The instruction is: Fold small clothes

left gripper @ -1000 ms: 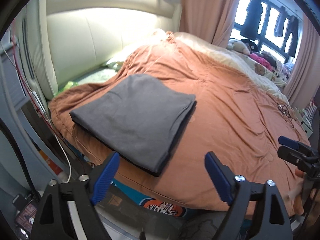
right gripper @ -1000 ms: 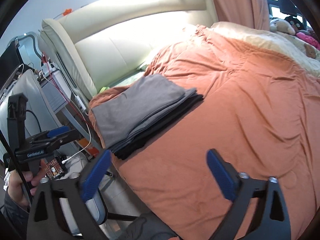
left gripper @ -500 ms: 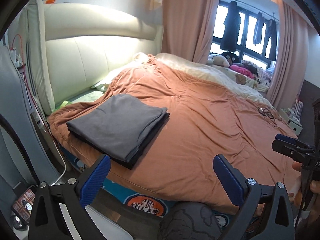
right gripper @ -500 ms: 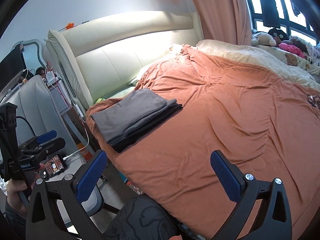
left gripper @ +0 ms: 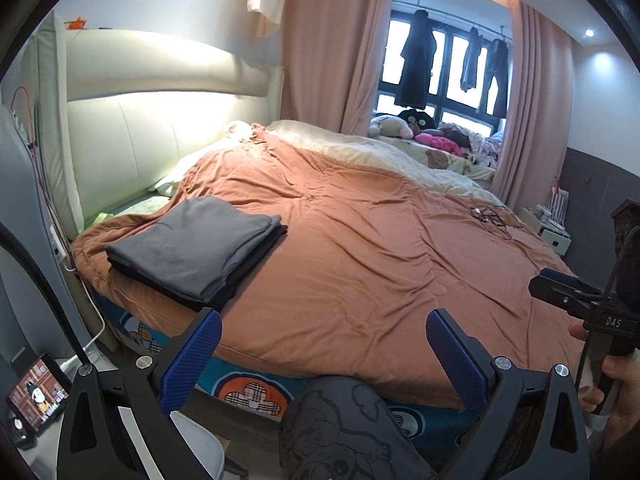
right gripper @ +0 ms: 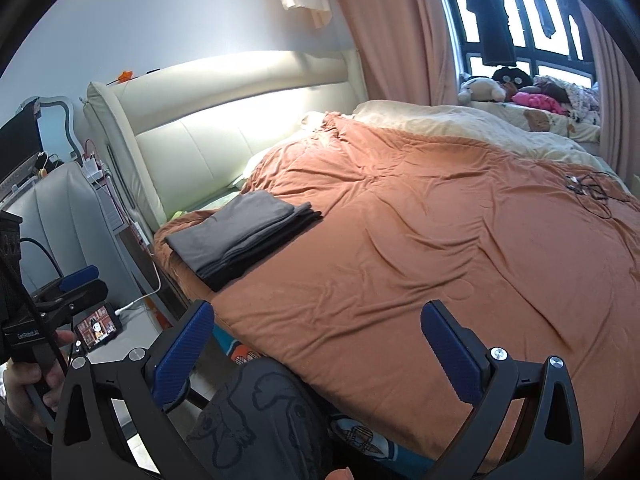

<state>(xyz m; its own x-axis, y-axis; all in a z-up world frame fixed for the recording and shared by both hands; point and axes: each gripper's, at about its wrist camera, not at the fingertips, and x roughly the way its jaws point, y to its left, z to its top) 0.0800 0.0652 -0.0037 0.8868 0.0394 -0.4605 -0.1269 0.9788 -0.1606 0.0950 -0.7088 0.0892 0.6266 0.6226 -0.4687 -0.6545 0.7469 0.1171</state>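
A folded stack of grey clothes (left gripper: 192, 248) (right gripper: 244, 236) lies flat at the near left corner of the orange bedspread (left gripper: 380, 248) (right gripper: 420, 252). My left gripper (left gripper: 320, 352) is held off the bed's edge, well back from the stack, open with nothing between its blue pads. My right gripper (right gripper: 316, 344) hovers likewise short of the bed, open and empty. A dark printed garment (left gripper: 340, 432) (right gripper: 256, 416) shows at the bottom between the fingers, on the person's lap or knee. Each gripper appears in the other's view, held by a hand (left gripper: 616, 376).
A cream padded headboard (left gripper: 152, 128) rises at the left. Cables (left gripper: 492, 216) lie on the far right of the bedspread. Soft toys (left gripper: 400, 124) sit under the window with pink curtains. A lit phone (right gripper: 98, 326) lies on the floor by the bed.
Both grippers have pulled back from the bed and tilted up; the folded stack looks smaller and farther away, and more of the room shows. The stack itself has not moved.
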